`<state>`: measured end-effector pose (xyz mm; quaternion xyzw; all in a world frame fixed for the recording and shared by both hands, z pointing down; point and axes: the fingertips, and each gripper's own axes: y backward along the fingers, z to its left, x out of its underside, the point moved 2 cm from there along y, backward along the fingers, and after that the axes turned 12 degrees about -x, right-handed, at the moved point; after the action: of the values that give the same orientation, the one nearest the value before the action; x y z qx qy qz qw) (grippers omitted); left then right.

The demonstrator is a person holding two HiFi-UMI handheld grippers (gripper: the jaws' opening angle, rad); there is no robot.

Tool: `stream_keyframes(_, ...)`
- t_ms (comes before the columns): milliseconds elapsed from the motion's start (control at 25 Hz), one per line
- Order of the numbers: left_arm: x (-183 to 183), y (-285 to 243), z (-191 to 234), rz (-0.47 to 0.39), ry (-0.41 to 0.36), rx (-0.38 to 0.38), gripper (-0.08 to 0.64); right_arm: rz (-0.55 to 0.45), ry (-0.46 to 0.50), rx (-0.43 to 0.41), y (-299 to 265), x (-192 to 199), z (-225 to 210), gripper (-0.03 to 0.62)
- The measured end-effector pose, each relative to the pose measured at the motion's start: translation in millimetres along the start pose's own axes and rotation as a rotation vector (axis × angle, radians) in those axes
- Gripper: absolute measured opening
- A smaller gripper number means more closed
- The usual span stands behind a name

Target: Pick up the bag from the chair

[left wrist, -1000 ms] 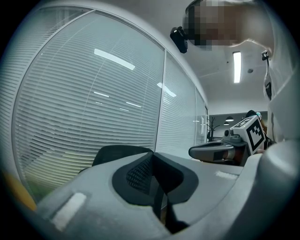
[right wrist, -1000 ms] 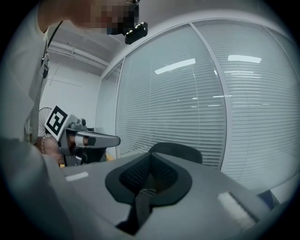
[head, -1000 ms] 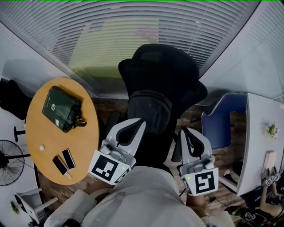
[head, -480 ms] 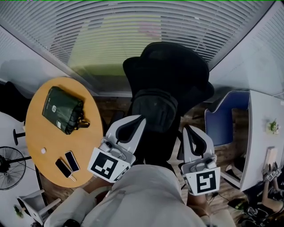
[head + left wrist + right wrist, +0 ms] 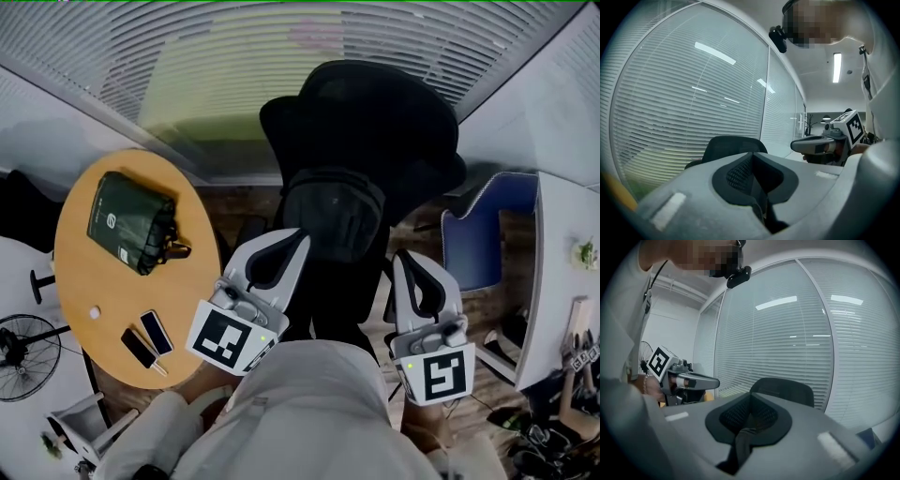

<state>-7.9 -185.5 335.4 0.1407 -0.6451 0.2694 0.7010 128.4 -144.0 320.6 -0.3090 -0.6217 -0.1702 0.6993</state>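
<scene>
**Two shut tongs, one bag waiting**

Low in the frame, the left tongs (image 5: 292, 239) and right tongs (image 5: 411, 258) are both pressed shut and empty, probably lining up an approach. Just beyond, at centre, one black bag (image 5: 333, 211) leans against the single chair (image 5: 375, 122). At left, one round desk (image 5: 80, 281) carries one green pouch (image 5: 131, 228) and two phones (image 5: 156, 332).

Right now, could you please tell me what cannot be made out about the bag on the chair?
Black fabric backpack: its lower part, head view, hidden behind the left gripper.
Its straps and handle: head view, too dark.
The backpack: both gripper views, hidden below their grey fingers.
Black office chair seat: head view, covered by the backpack.
</scene>
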Motion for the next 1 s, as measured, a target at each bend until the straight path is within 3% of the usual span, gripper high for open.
stream_keyframes(520, 38.2, -14.4, 10.7, 0.06, 0.0, 0.003, 0.023, 0.058, -0.043, 0.02, -15.7, 32.6, -6.3, 0.026)
stream_keyframes(1000, 88.1, -32.0, 35.1, 0.13, -0.005, -0.025, 0.034, 0.124, -0.003, 0.034, -38.8, 78.3, -21.4, 0.051)
